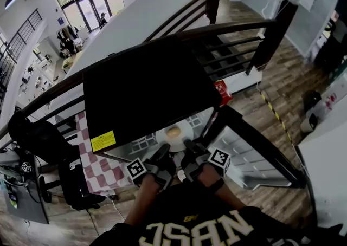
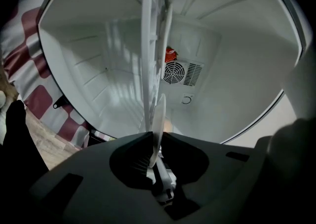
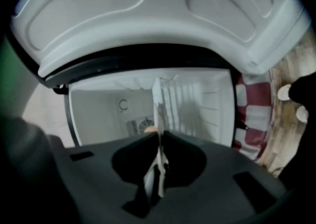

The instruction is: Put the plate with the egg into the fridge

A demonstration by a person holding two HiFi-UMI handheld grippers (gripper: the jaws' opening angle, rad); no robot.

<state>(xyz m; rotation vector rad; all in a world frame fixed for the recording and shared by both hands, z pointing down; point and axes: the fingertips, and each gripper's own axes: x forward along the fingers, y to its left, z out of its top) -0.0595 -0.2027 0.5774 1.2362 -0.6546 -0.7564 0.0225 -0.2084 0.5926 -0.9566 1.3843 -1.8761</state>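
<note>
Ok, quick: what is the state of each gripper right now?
Left gripper: closed, holding the plate by its rim.
Right gripper: closed, holding the same plate by its rim.

Head view: from above the person, facing steeply down on the black fridge (image 1: 146, 85). The left gripper (image 1: 162, 151) and right gripper (image 1: 190, 150) sit low in frame, with the plate (image 1: 174, 135) at their fingertips.
Left gripper view: close behind its fingers, facing into the white cavity (image 2: 98, 70); the back-wall vent (image 2: 174, 72) lies beyond the fingertips.
Right gripper view: the same seat, facing the same way.
Shared: plate, cavity, vent; the checked cloth (image 1: 100, 172) shows in all three.
</note>
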